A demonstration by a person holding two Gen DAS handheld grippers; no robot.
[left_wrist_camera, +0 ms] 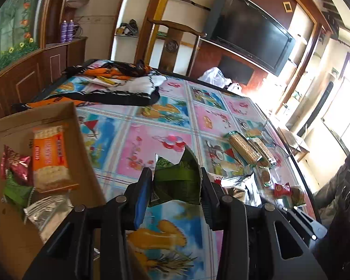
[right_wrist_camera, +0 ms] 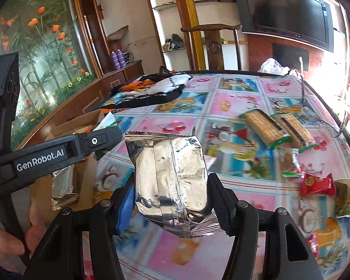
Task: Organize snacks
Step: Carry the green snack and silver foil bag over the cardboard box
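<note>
While both packets hang clear above the table [right_wrist_camera: 233,88], they look light, soft and crinkly: the left gripper [left_wrist_camera: 176,182] pinches a green packet [left_wrist_camera: 178,179] across its middle near the cardboard box [left_wrist_camera: 58,112] at the table's left edge, and the right gripper [right_wrist_camera: 172,186] clamps a slippery, puffed silver foil pouch [right_wrist_camera: 170,182] by its sides; squeezing harder risks crushing the contents. Both grippers tilt downward

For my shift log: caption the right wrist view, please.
Right gripper holds a silver foil snack pack above the patterned table, cardboard box at left.
</note>
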